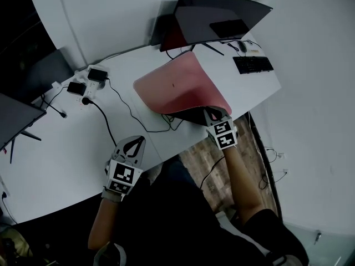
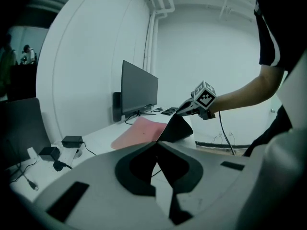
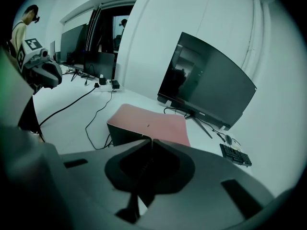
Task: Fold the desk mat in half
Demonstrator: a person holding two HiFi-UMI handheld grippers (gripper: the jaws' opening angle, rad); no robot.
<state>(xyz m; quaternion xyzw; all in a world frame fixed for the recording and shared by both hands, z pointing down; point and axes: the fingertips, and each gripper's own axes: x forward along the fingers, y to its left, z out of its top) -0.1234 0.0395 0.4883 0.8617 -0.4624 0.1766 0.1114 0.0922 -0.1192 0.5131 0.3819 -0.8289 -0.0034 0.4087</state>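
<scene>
The right arm is stretching forward, and the right gripper point(image 1: 207, 115) is pinching the near edge of the pink rectangular desk mat point(image 1: 177, 85), jaws closed tight on it. It is holding that edge raised off the white desk point(image 1: 66, 154), so the mat's black underside is showing just ahead of the jaws. The left gripper point(image 1: 137, 141) is hovering well to the mat's left, jaws together and gripping nothing.

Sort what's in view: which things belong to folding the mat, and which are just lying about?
Job: desk mat; right gripper, shut on its lifted near edge; left gripper, shut, empty.
Lying about: monitor; keyboard; power adapters; cables.
</scene>
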